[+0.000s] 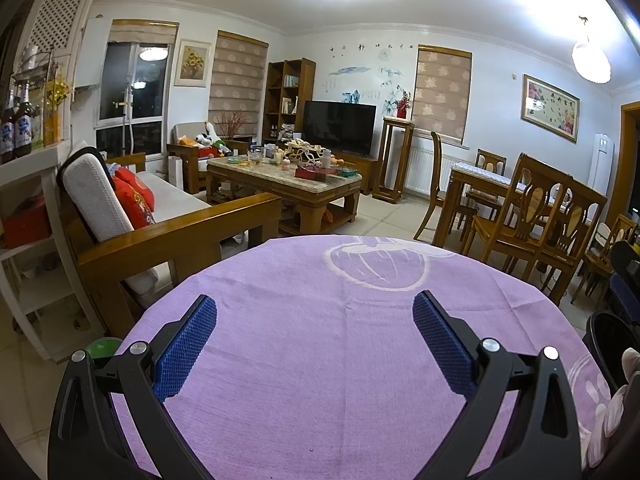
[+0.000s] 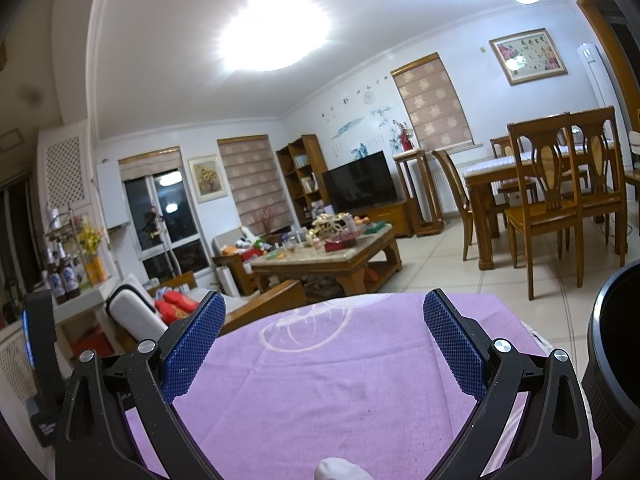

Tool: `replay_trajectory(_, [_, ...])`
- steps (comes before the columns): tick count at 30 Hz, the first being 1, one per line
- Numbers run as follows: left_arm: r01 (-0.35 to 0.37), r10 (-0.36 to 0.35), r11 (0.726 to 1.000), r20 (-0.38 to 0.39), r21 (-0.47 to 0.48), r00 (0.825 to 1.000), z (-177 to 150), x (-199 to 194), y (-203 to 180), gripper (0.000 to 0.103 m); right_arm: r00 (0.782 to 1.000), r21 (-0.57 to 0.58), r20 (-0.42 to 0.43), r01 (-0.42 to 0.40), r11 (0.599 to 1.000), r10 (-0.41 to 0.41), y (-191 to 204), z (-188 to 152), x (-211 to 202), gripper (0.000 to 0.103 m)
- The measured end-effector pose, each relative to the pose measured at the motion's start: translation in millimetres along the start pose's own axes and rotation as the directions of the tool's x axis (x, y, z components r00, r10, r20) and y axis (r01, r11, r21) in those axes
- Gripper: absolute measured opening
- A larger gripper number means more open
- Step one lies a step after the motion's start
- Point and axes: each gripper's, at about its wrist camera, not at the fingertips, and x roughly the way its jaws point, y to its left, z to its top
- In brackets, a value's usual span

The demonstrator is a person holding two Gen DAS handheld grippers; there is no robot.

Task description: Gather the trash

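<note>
My left gripper (image 1: 315, 316) is open and empty, held above a table covered with a purple cloth (image 1: 320, 360). My right gripper (image 2: 324, 318) is open and empty above the same purple cloth (image 2: 340, 380). A black bin (image 2: 616, 344) stands at the table's right side; its rim also shows in the left wrist view (image 1: 608, 340), with crumpled pale paper (image 1: 612, 412) by it. A pale crumpled scrap (image 2: 340, 468) lies at the bottom edge of the right wrist view, below the fingers. No trash lies between either pair of fingers.
A wooden sofa (image 1: 160, 232) with red cushions stands left of the table. A cluttered coffee table (image 1: 288, 180) is beyond it. A dining table with wooden chairs (image 1: 528, 212) is to the right. White shelves with bottles (image 1: 20, 132) stand at far left.
</note>
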Motion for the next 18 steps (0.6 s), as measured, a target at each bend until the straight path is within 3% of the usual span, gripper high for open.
replay_trajectory(9, [-0.022,0.022,1.000,0.034,0.000,0.999,-2.0,-5.9,-4.0,0.098,1.000,0.001,-0.001,0.000,1.000,0.000,-0.7,-0.3,-0.7,0.098])
replay_trajectory(18, [-0.019,0.019,1.000,0.008,-0.025,1.000,-2.5,-3.6,-2.8,0.098,1.000,0.003,-0.003,-0.001,1.000,0.001,1.0,0.7,0.6,0.098])
